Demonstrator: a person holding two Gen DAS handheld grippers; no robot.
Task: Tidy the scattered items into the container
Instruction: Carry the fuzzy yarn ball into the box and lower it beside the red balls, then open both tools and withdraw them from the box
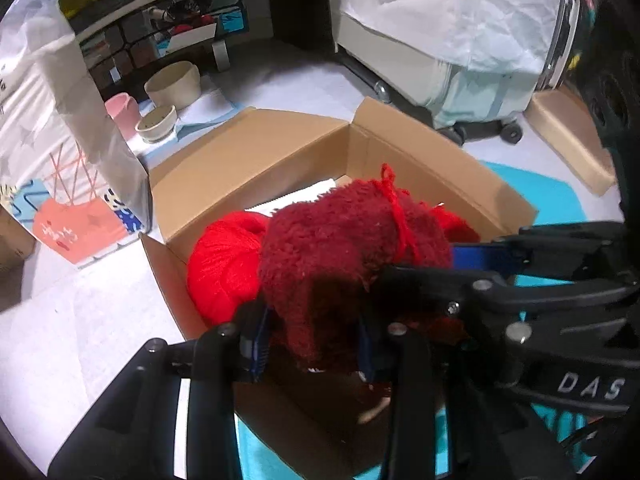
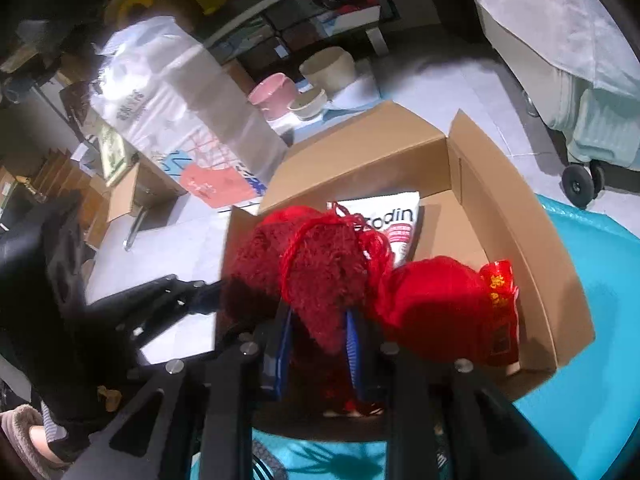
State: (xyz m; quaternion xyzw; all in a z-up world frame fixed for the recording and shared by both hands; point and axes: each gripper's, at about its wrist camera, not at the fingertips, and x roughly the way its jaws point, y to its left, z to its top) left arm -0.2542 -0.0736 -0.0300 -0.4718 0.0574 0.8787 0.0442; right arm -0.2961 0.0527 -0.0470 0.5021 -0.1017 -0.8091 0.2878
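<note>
A dark red fluffy yarn bundle (image 1: 352,240) tied with a bright red strand hangs over the open cardboard box (image 1: 256,160). My left gripper (image 1: 316,348) is shut on one end of it. My right gripper (image 2: 318,344) is shut on the other end of the bundle (image 2: 320,272); its arm also crosses the left wrist view (image 1: 520,280). A bright red yarn ball (image 1: 224,264) lies in the box. In the right wrist view a red yarn ball (image 2: 436,312) with a red-and-gold label and a white packet (image 2: 394,220) lie in the box (image 2: 520,240).
The box sits on a turquoise mat (image 2: 600,340) on a pale floor. A patterned paper bag (image 1: 60,152) stands left of the box. Pink and beige bowls (image 1: 168,88) sit behind it. A wheeled cart (image 1: 472,92) and a flat cardboard parcel (image 1: 568,140) stand to the right.
</note>
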